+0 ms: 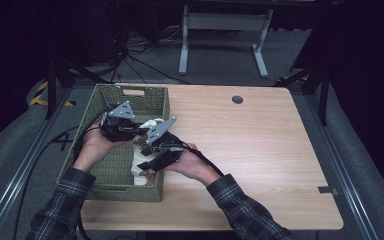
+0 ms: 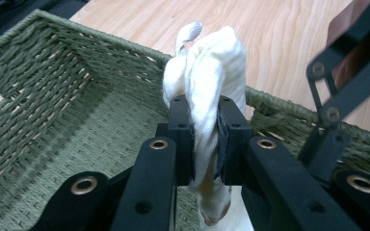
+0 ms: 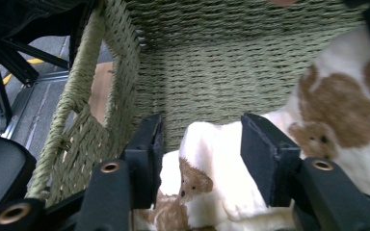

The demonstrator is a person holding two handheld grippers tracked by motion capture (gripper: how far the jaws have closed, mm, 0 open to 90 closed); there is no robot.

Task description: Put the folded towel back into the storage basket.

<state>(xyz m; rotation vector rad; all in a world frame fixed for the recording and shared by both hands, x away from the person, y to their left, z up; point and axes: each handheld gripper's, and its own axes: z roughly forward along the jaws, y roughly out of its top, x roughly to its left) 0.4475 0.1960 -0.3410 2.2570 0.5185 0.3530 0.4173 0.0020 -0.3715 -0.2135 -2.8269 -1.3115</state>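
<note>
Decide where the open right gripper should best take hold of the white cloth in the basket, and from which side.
Grip the raised fold of the white cloth lying between the right gripper jaws, coming from above: there it bunches thick, clear of the basket wall and of the left gripper.

The cloth (image 3: 231, 159) is cream white, printed with brown bear shapes; one bear sits at 3 o'clock in the right gripper view, a smaller one at 6 o'clock. In the left gripper view the cloth's gathered part reads plain white, with a brown edge at 6 o'clock. The basket (image 1: 152, 102) is olive-green weave. Both grippers' jaws are black with brass-coloured rivets. The table (image 1: 260, 145) is pale wood grain. The sleeves (image 1: 62, 200) are dark plaid.
</note>
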